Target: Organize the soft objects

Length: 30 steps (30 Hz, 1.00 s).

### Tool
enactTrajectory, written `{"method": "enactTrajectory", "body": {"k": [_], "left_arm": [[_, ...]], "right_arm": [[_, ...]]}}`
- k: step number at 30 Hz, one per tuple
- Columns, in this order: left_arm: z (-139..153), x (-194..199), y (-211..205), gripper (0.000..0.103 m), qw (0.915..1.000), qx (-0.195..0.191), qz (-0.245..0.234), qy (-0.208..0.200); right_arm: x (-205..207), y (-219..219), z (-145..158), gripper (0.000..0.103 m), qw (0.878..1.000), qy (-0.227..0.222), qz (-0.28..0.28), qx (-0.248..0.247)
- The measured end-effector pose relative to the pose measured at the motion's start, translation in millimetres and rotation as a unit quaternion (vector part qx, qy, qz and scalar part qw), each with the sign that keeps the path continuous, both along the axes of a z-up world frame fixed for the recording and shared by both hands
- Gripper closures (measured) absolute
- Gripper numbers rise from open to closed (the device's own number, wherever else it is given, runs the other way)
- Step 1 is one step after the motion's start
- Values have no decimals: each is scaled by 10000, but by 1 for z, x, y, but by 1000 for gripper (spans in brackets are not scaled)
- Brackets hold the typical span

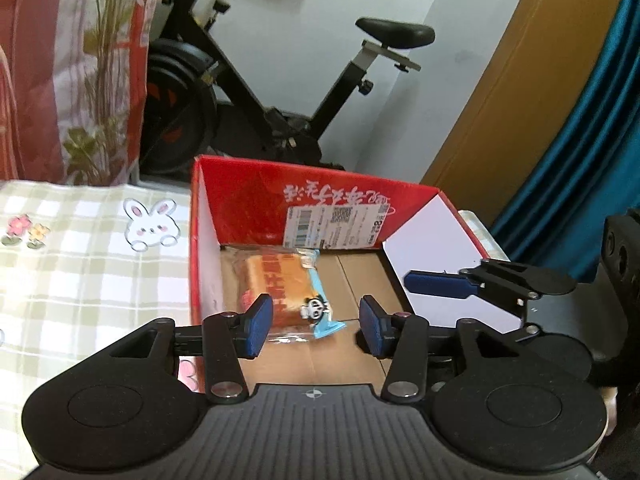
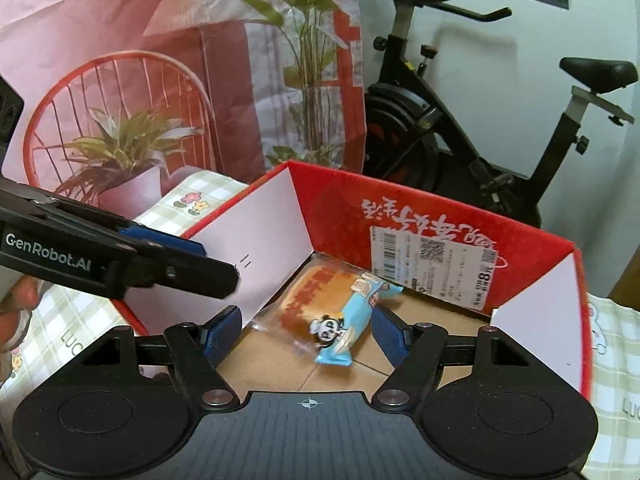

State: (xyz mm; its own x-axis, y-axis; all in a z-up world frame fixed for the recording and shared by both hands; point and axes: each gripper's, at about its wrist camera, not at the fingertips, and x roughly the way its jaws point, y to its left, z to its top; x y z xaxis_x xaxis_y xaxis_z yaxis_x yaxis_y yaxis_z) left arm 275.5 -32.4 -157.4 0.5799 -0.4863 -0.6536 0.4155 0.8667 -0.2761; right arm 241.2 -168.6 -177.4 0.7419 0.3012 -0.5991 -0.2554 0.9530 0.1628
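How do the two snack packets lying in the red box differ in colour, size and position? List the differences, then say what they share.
The orange bread packet is clear plastic with red lettering; the blue panda packet is light blue with a cartoon panda. The orange bread packet is clearly larger and lies on the floor of the red box; the blue panda packet lies partly on top of it. Both are soft sealed wrappers inside the box, and neither is gripped.

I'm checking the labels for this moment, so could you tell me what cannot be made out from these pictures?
- Left wrist view: the near end of the bread packet is hidden behind the left gripper finger.
- Right wrist view: the shipping label text is too small to read.
- Both views: the red box near wall is hidden behind the gripper bodies.
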Motion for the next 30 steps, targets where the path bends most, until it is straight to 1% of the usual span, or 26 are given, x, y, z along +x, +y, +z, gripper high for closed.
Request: {"method": "enactTrajectory", "body": {"k": [5, 9, 15, 20, 23, 27, 30], "left_arm": [[15, -28, 9, 53, 9989, 193, 101, -416], [20, -51, 22, 53, 9980, 185, 204, -577], [13, -79, 38, 53, 9972, 154, 403, -604], [1, -99, 41, 53, 9958, 219, 593, -665], [-5, -107, 40, 53, 9952, 273, 631, -701], [-12, -113, 37, 53, 9958, 282, 604, -631], [-17, -116, 37, 53, 9961, 261, 597, -588]], "right_arm": [[-23, -1, 13, 34, 9998, -156, -138, 22], [-46, 2, 18, 35, 9992, -265, -286, 60], [-85, 14, 19, 36, 9978, -463, -466, 18], [-114, 23, 13, 37, 9961, -570, -678, -17], [-128, 27, 5, 38, 9954, -490, -813, 106], [-140, 33, -5, 40, 9953, -390, -889, 13], [-147, 33, -12, 40, 9949, -296, -961, 88]]}}
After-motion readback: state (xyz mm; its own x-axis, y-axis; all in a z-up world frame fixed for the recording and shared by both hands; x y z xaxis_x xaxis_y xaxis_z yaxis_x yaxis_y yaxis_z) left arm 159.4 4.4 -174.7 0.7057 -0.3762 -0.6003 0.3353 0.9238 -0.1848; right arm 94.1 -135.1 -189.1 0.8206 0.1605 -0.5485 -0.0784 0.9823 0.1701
